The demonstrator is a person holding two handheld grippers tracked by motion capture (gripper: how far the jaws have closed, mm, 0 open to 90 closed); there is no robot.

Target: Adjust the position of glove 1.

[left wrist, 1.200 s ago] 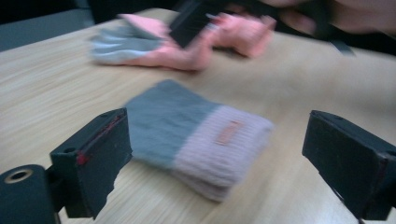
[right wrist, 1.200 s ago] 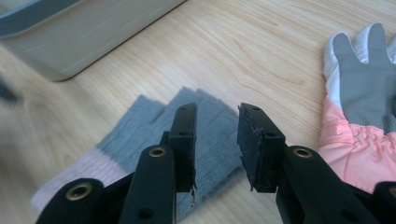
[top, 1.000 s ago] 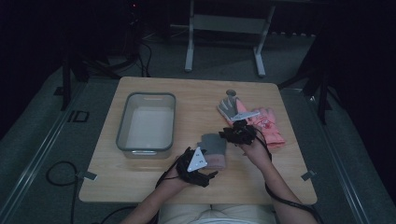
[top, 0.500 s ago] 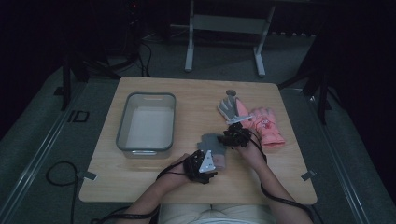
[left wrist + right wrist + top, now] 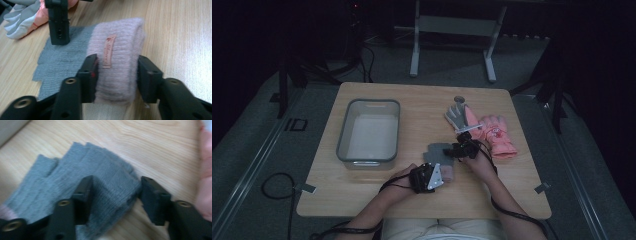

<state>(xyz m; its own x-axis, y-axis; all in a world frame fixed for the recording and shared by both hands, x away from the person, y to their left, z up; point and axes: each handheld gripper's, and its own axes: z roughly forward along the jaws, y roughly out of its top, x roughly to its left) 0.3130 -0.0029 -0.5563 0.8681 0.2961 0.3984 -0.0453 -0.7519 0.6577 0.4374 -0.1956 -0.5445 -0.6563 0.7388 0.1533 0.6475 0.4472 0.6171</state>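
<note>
The glove's (image 5: 75, 57) pink cuff (image 5: 117, 62) bears a small tag (image 5: 109, 51), script possibly "Sponge". The left gripper (image 5: 116, 75), just closing, clamps the cuff. The right gripper's (image 5: 116, 197) jaws, just opening, straddle the grey knit.

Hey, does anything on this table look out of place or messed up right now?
Nothing is spilled or damaged. The grey knit glove with its pink cuff lies flat near the front edge; the pink ski gloves sit loosely overlapped at the right. The clear bin stands square and empty.

On the wooden counter (image 5: 377, 195) a clear plastic bin (image 5: 369, 131) stands at the left, a pink and grey pair of ski gloves (image 5: 484, 127) lies at the right, a small round object (image 5: 459, 99) just behind them.
</note>
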